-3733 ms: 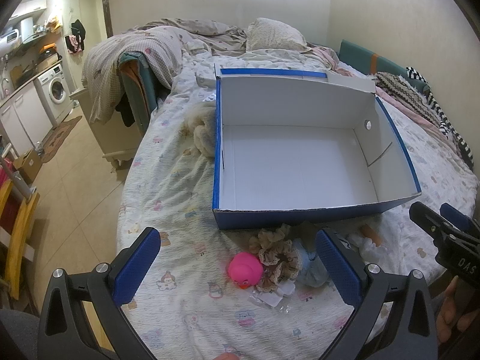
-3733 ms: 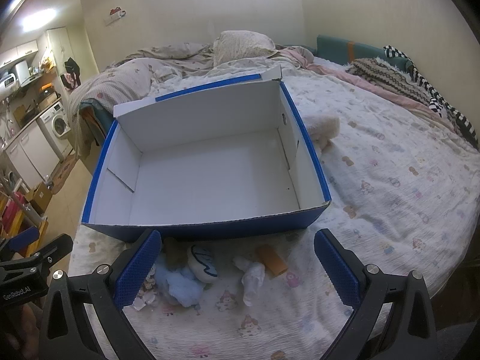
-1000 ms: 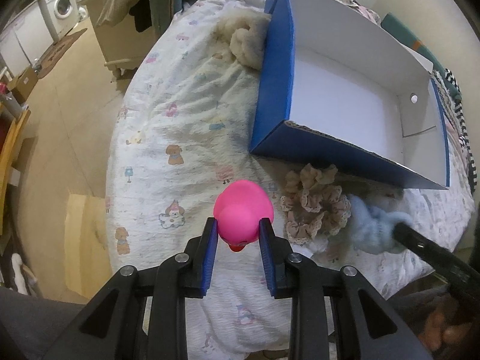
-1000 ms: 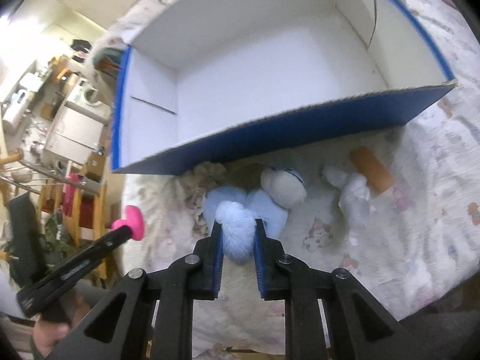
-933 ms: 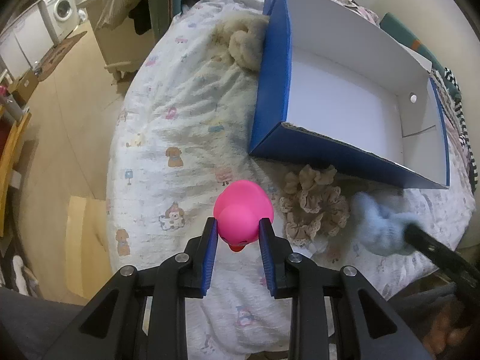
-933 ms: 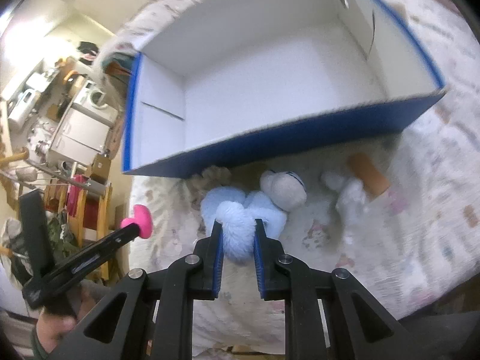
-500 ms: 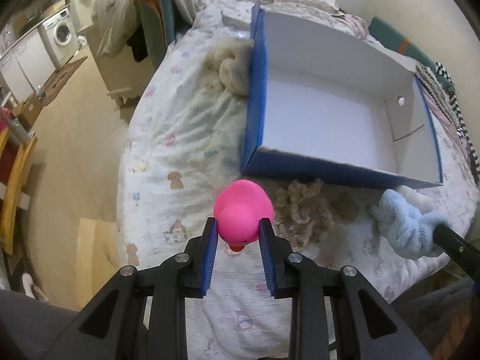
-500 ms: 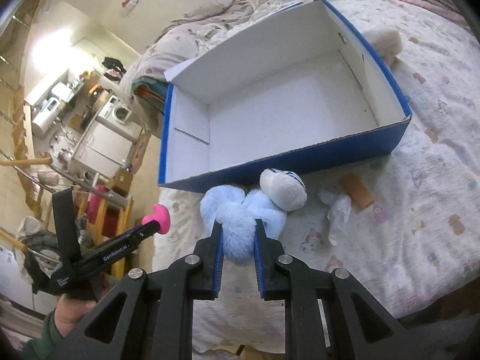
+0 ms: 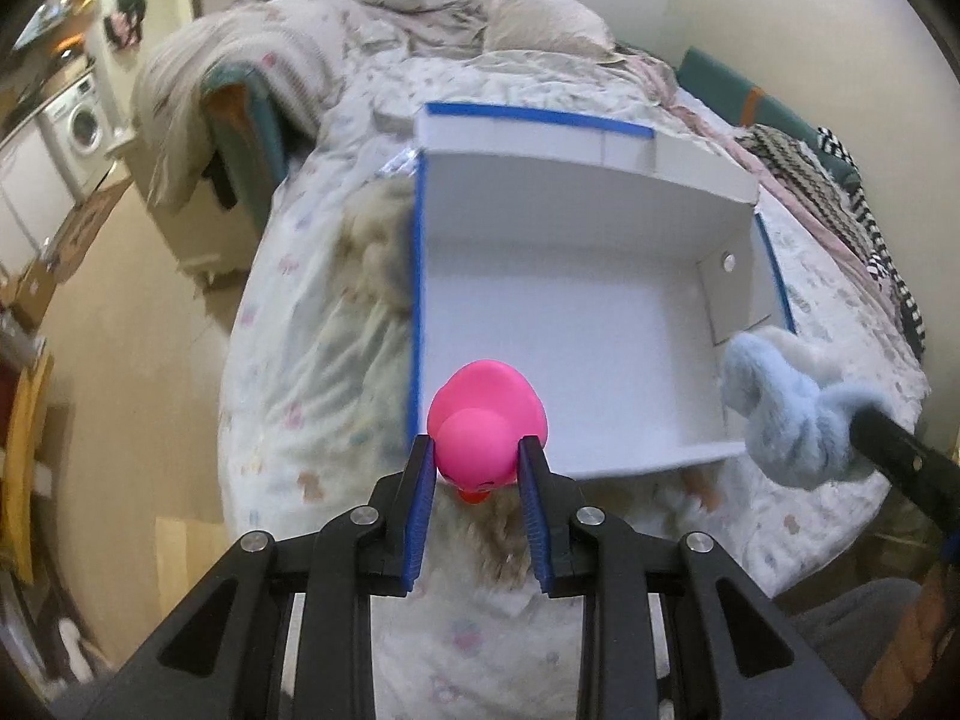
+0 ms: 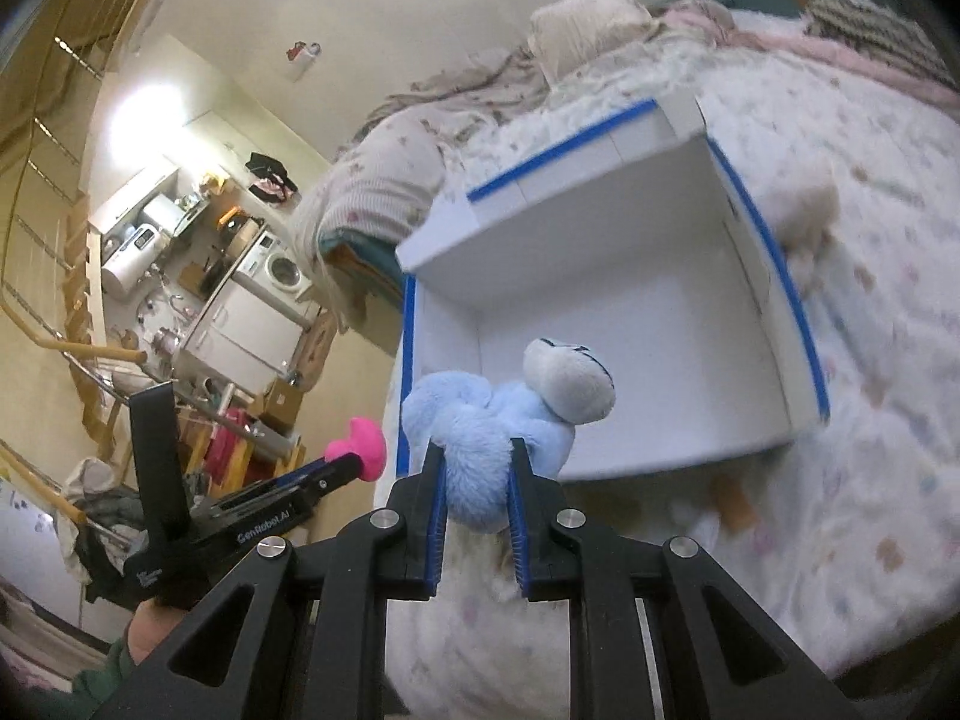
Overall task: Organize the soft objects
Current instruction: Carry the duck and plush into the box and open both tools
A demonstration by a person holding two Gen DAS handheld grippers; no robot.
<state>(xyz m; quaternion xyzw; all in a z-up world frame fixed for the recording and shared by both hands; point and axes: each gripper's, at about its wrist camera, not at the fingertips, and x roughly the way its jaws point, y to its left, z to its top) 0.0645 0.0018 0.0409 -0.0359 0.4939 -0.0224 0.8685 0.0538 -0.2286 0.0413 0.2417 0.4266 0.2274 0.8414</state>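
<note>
My left gripper (image 9: pixel 476 450) is shut on a pink rubber duck (image 9: pixel 486 423), held in the air over the near edge of the open blue-and-white box (image 9: pixel 576 324). My right gripper (image 10: pixel 477 450) is shut on a light blue plush toy (image 10: pixel 510 414) with a white head, also lifted above the box's near edge (image 10: pixel 600 312). The plush shows at the right of the left wrist view (image 9: pixel 792 414), and the duck shows at the left of the right wrist view (image 10: pixel 360 441). The box is empty inside.
The box lies on a bed with a patterned white sheet (image 9: pixel 300 360). A beige fluffy item (image 9: pixel 375 252) lies against the box's left side. A small orange-brown piece (image 10: pixel 729 498) lies on the sheet before the box. Bare floor (image 9: pixel 120 360) lies left of the bed.
Both grippers have risen and moved toward the box, carrying the pink duck and the blue plush off the bed. The beige scrunchie is now mostly hidden below the left gripper.
</note>
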